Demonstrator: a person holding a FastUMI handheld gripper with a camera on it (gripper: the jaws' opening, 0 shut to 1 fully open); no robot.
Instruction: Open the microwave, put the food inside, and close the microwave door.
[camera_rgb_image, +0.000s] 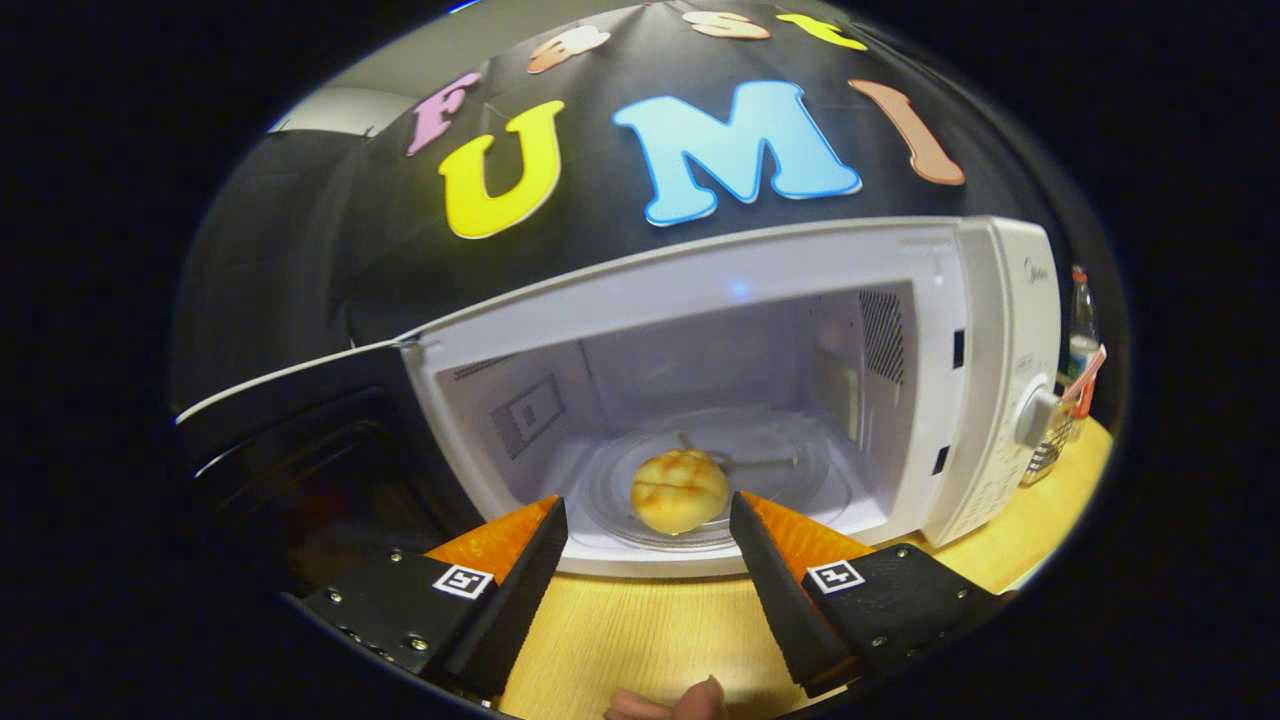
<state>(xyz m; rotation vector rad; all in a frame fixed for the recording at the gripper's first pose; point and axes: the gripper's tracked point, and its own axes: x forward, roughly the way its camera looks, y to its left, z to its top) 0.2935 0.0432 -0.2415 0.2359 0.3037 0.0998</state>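
Observation:
A white microwave (1000, 330) stands on the wooden table with its door (300, 430) swung wide to the left. A round golden bread bun (679, 490) rests on the glass turntable (800, 480) inside the cavity. My gripper (648, 515) is open just outside the cavity's front sill. Its two fingertips stand on either side of the bun without touching it, and the bun lies a little beyond them. Nothing is held between the fingers.
The microwave's control panel with a round knob (1036, 417) is on the right. Behind it a plastic bottle (1082, 330) and a wire holder (1052, 450) stand on the wooden table (650, 630). A person's fingertips (680, 702) show below the gripper.

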